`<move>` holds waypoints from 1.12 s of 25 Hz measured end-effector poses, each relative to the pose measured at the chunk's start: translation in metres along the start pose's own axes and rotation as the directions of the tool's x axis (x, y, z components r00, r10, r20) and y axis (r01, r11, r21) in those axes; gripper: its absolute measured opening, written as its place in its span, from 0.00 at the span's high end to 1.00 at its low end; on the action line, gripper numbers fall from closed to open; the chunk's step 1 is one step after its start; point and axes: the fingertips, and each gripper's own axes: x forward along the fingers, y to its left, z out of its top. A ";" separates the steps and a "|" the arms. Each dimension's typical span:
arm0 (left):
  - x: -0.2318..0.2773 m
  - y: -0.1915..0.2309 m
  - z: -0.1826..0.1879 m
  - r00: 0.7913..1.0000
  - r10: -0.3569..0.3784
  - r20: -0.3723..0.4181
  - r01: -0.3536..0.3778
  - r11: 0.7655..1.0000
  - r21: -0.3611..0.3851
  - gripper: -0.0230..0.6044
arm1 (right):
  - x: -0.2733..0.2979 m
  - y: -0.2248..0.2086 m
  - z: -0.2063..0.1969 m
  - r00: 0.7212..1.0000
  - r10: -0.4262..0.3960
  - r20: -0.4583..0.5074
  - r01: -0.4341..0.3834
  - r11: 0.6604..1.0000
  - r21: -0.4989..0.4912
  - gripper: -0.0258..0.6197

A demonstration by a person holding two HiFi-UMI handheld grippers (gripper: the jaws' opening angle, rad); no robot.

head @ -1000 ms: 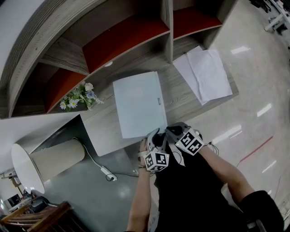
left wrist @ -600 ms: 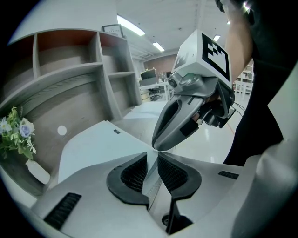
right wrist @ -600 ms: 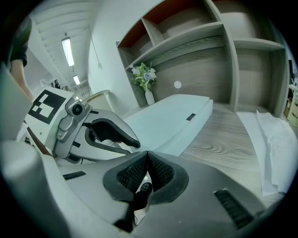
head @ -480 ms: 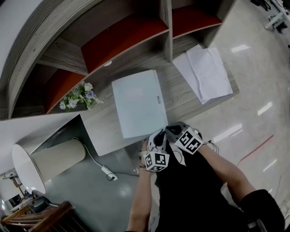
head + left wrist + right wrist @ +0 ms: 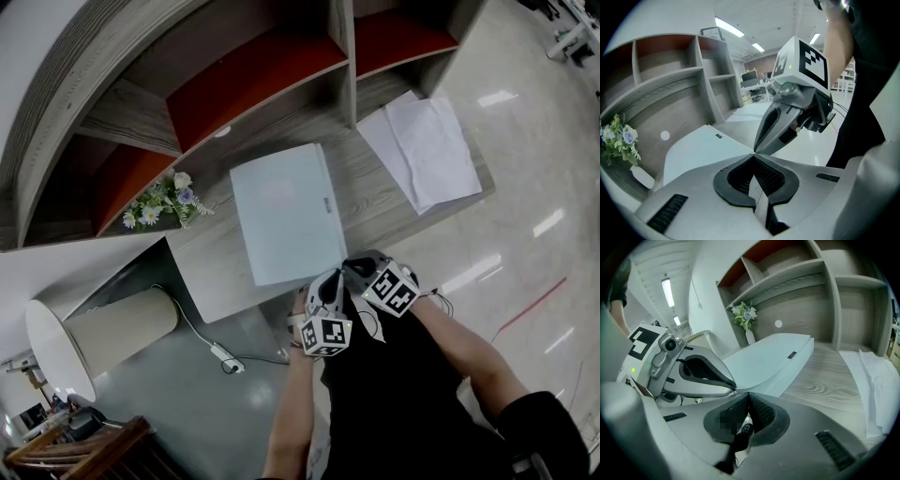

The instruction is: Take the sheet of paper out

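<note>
Folder [image 5: 281,211] corner pinched by just-closed left gripper [image 5: 753,153]; right gripper [image 5: 748,393] pressed together, touching same corner

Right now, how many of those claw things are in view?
2. The left claw and the right claw sit side by side at the near corner of the pale folder. None seems hidden.

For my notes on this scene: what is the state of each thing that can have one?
folder, closed, flat on the desk.
left gripper, just closed, pinching the folder's near corner.
right gripper, jaws together at the folder's edge.
loose papers, lying flat beside the folder.
flowers, upright in a vase.
</note>
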 end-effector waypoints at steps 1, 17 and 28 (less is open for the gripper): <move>0.000 0.000 0.001 1.000 0.006 -0.003 -0.006 1.000 0.000 0.95 | 0.000 0.000 0.000 1.000 -0.002 -0.003 0.002 1.000 -0.002 0.94; -0.014 0.017 0.014 0.988 0.154 0.031 -0.153 0.988 -0.035 0.95 | 0.001 -0.001 0.000 0.999 -0.027 -0.043 0.027 1.000 -0.003 0.94; 0.011 0.001 -0.015 0.977 0.202 -0.070 -0.192 0.973 0.129 0.76 | 0.002 -0.001 0.000 0.999 -0.029 -0.043 0.030 0.999 0.017 0.94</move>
